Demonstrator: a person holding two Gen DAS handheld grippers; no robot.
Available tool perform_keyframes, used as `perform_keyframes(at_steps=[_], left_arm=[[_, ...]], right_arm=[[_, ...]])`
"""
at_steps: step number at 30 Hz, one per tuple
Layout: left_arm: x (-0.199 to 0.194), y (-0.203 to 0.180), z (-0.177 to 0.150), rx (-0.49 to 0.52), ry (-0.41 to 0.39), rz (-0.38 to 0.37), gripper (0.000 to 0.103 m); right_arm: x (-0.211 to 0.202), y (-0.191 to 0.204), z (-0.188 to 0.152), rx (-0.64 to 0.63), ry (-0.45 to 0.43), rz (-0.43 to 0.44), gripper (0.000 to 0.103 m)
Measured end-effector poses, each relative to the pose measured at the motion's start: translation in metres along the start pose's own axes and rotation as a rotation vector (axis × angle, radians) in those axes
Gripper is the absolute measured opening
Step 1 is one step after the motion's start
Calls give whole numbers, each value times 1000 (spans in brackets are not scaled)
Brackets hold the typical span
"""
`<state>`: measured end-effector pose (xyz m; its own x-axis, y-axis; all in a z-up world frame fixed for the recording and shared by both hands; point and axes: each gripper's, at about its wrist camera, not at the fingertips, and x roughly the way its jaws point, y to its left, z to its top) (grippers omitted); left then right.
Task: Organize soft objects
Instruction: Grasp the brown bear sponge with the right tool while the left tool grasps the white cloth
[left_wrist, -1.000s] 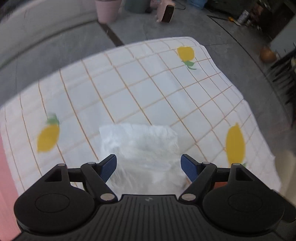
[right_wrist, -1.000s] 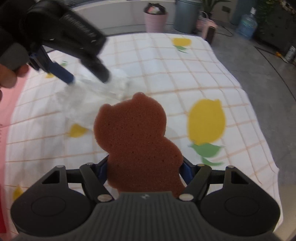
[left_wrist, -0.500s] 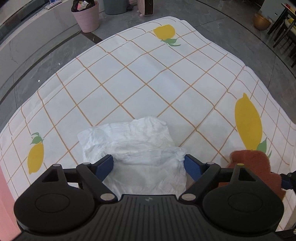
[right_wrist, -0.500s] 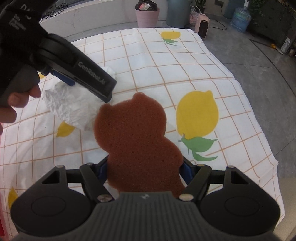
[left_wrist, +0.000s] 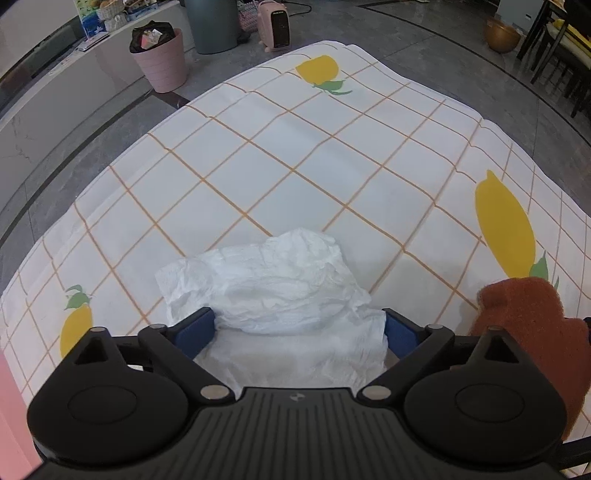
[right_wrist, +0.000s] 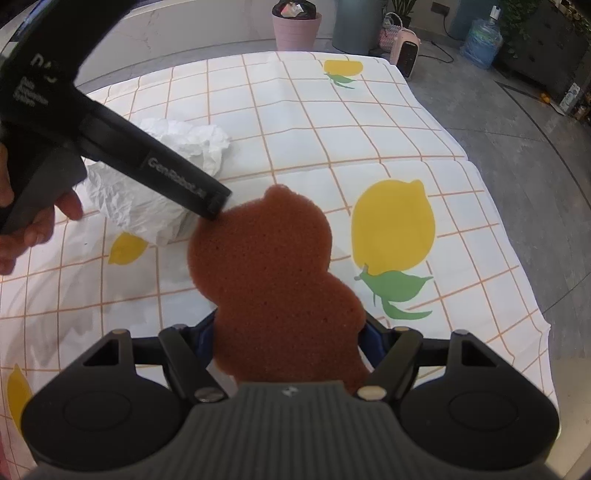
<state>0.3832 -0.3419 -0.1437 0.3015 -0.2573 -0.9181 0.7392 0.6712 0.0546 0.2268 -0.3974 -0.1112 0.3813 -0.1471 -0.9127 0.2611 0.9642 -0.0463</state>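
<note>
A crumpled white cloth (left_wrist: 280, 291) lies on the lemon-print tablecloth (left_wrist: 295, 155). My left gripper (left_wrist: 299, 328) is wide open, its blue fingers on either side of the cloth's near end. The cloth also shows in the right wrist view (right_wrist: 147, 192), partly hidden behind the left gripper's black body (right_wrist: 122, 147). My right gripper (right_wrist: 290, 336) is shut on a brown bear-shaped sponge (right_wrist: 273, 280) and holds it just above the tablecloth, right of the cloth. The sponge also shows at the right edge of the left wrist view (left_wrist: 532, 321).
The tablecloth (right_wrist: 332, 122) covers a low surface with floor on its far and right sides. A pink bin (left_wrist: 160, 59), a grey bin (left_wrist: 210, 22) and a pink heater (left_wrist: 277, 24) stand on the floor beyond the far edge. A water bottle (right_wrist: 480, 40) stands far right.
My left gripper has settled over the white cloth, still open. My right gripper has brought the bear sponge closer to the cloth and the left gripper.
</note>
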Motion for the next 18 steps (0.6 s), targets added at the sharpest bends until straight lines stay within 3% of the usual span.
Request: perform_keyframes(at_steps=[4,8,10,18], left_arm=[[2,16,-2,-52,-32,17,103],[-1,16,-2,-69,-43,34,92],[-3,18,-3,-73,-46,38,85],[-9,23,-5,-105,-68,104,37]], right_arm=[[1,-1,1,6,0,-3,73],[1,0,1,1,-1,0,73],[1,1,1,-4,-2,1,73],[-1,2,1,-4,-6,-13,73]])
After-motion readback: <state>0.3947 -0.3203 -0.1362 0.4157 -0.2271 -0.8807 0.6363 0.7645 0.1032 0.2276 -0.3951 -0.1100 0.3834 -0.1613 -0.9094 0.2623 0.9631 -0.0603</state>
